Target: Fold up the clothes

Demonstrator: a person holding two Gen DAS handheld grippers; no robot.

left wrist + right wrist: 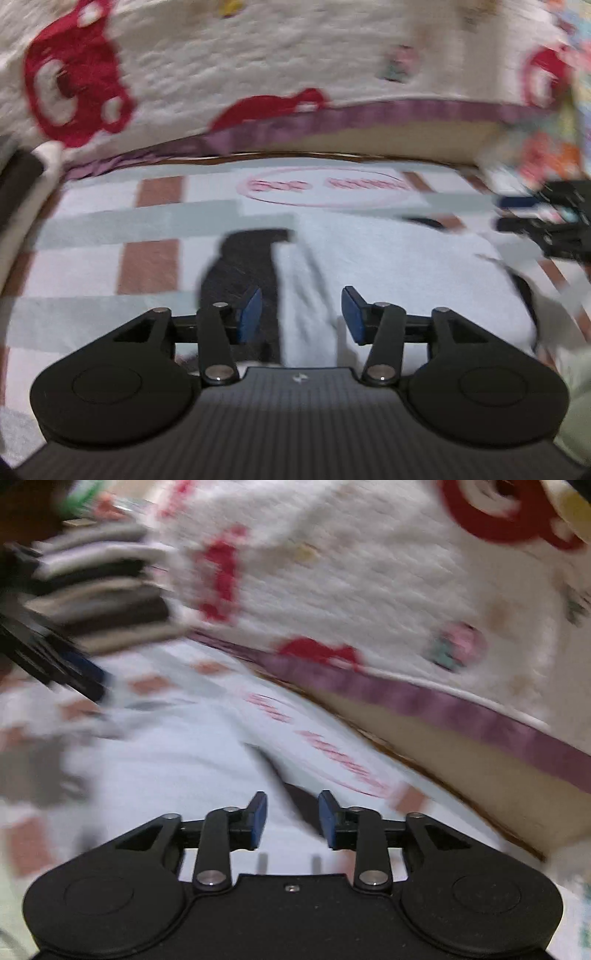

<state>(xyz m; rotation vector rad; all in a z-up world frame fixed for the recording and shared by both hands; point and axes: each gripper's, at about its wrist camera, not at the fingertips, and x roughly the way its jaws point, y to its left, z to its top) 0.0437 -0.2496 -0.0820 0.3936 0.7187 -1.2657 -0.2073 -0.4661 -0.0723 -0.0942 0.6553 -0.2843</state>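
A white garment with black trim (pixel 388 280) lies on a checked sheet (pixel 110 221). Its black sleeve (pixel 243 266) points away from me. My left gripper (pixel 301 314) is open and empty just above the garment's near part. My right gripper (pixel 291 821) is open and empty above the same white garment (pixel 166 760), near a black edge of it (pixel 295 797). The right gripper shows at the right edge of the left wrist view (pixel 546 225), and the left gripper at the left edge of the right wrist view (pixel 55 661). Both views are motion-blurred.
A white blanket with red bear prints and a purple border (pixel 258 74) hangs along the far side, also in the right wrist view (pixel 369 590). A stack of folded clothes (pixel 103 590) stands at the far left. Colourful fabric (pixel 546 155) lies at the right.
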